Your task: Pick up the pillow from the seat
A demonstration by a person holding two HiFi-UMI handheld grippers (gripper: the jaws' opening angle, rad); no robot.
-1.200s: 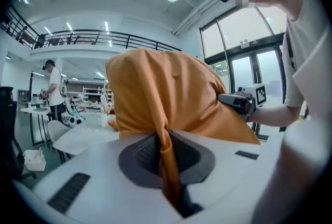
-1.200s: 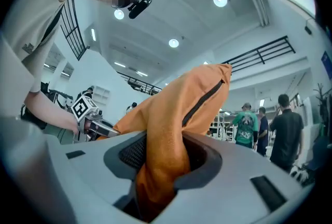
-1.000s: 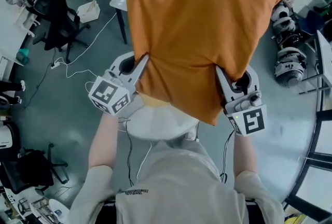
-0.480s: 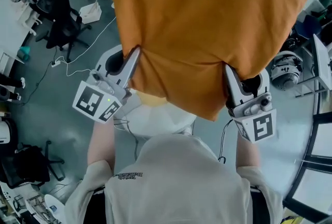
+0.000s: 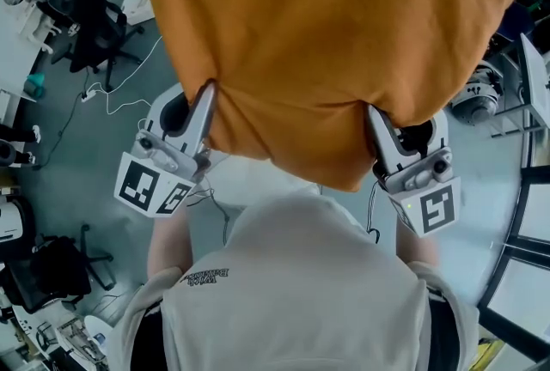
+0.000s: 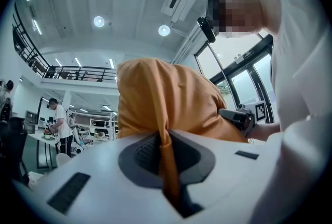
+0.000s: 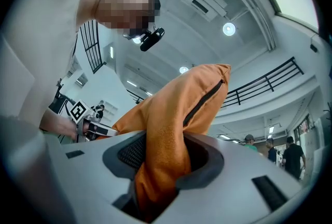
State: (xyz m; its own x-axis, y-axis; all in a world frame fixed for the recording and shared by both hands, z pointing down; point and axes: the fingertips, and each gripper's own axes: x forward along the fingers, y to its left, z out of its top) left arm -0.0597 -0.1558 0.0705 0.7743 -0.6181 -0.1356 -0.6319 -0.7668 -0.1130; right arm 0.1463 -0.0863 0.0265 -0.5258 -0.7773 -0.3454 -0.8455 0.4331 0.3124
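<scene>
Basically, an orange pillow [image 5: 344, 43] is held up in the air by both grippers and fills the upper half of the head view, with its lower edge hanging down toward the person's pale shirt [image 5: 292, 275]. The left gripper [image 5: 206, 99] is clamped tight on the pillow's lower left edge; in the left gripper view only a thin fold of orange cloth is pinched between jaws that nearly meet. The right gripper [image 5: 371, 116] is closed on the lower right edge, and in the right gripper view a thick bunch of cloth is squeezed between jaws that stand partly apart. A dark zip [image 7: 202, 101] is seen running up the pillow in that view. Both grippers are angled upward, ceiling lights behind the pillow. A white seat [image 5: 249, 180] is partly seen under the pillow's lowest corner, mostly hidden by it. The only container noted is a white bag [image 5: 136, 7] on the grey floor [image 5: 77, 155], near a black office chair [image 5: 86, 21]; it is half covered by the pillow and its contents cannot be made out. A white cable [image 5: 120, 86] is trailed across the floor beside the chair.
</scene>
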